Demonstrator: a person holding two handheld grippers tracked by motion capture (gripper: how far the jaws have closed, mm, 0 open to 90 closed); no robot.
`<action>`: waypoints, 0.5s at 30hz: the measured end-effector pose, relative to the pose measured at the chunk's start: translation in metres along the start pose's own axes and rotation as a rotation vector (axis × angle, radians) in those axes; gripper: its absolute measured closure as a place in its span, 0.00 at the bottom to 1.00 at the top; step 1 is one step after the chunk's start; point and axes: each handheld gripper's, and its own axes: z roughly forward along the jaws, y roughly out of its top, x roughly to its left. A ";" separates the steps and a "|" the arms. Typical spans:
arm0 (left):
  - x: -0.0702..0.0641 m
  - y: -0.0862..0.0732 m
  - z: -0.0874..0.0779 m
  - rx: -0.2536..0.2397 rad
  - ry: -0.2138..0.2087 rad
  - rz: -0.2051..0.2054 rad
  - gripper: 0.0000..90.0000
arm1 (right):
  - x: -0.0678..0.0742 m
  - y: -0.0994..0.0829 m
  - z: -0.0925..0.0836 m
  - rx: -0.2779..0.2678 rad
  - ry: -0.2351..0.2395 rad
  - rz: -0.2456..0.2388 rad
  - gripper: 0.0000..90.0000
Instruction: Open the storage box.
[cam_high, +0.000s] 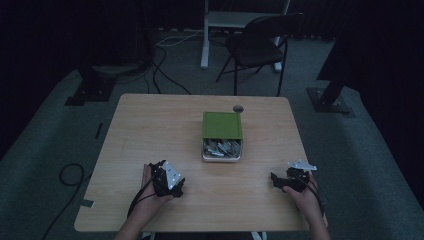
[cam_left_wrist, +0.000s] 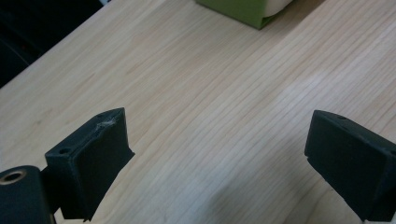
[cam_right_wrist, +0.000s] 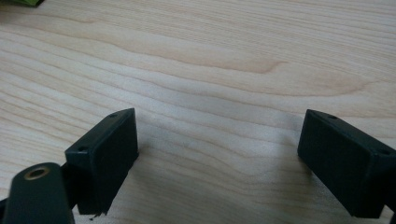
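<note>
My left gripper (cam_high: 176, 187) sits on the table (cam_high: 150, 130) near its front edge, jaws spread wide with bare wood between them. My right gripper (cam_high: 276, 181) is low at the front right, jaws also wide, holding nothing. Nothing lies between either one and the box (cam_high: 222, 136), which stands mid-table, well apart from both. Green lid (cam_high: 222, 125) is slid back over the far part; the near part is uncovered and full of small shiny pieces (cam_high: 221, 147), too small to tell. A small grey round thing (cam_high: 238, 108) sits just behind the box. Folding chair (cam_high: 260, 42) and floor cables (cam_high: 165, 75) are beyond the table.
</note>
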 end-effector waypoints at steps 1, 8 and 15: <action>-0.002 0.002 0.000 -0.003 -0.003 0.008 0.08 | 0.000 0.000 0.000 0.000 0.000 0.000 0.13; -0.013 0.014 0.004 -0.024 -0.011 0.068 0.08 | 0.000 0.000 0.000 0.000 0.000 0.000 0.13; -0.024 0.025 0.008 -0.053 -0.014 0.135 0.08 | 0.000 0.000 0.000 0.000 0.000 0.000 0.13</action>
